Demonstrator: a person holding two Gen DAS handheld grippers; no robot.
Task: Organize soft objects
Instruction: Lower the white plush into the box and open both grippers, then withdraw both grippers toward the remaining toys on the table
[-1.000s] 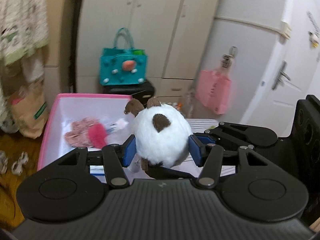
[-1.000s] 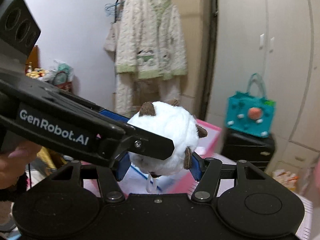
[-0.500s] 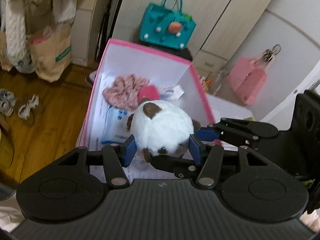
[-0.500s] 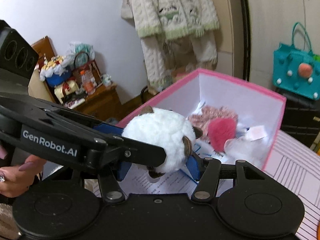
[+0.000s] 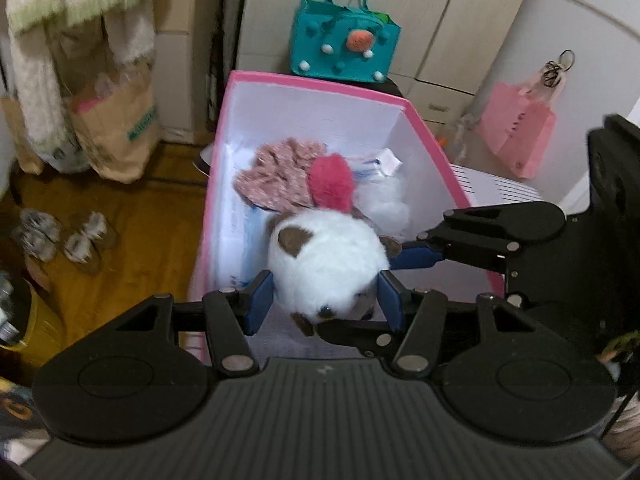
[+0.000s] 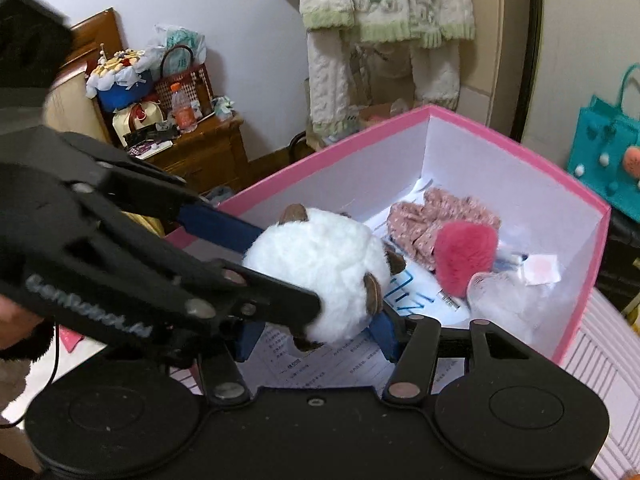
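Both tongs and the white plush toy [image 5: 328,256] have been coming down from in front of the wardrobe to just over the pink box [image 5: 436,148]. The left tongs [image 5: 324,300] and right tongs [image 6: 316,332] are each standing about half open, pads pressing the toy between them, above the near end of the box holding a pink pompom [image 6: 464,256] and floral cloth [image 6: 432,216].

Plush toy [image 5: 328,264]: white fur, brown ears. Box [image 5: 320,84]: pink outside and rim, white inside. Beyond the left claw [image 5: 324,300], black with blue pads: rose-pink speckled cloth [image 5: 276,178], magenta fluffy piece [image 5: 331,184], white fluffy piece [image 5: 386,200]. Teal bag [image 5: 344,46], white dots, orange patch.
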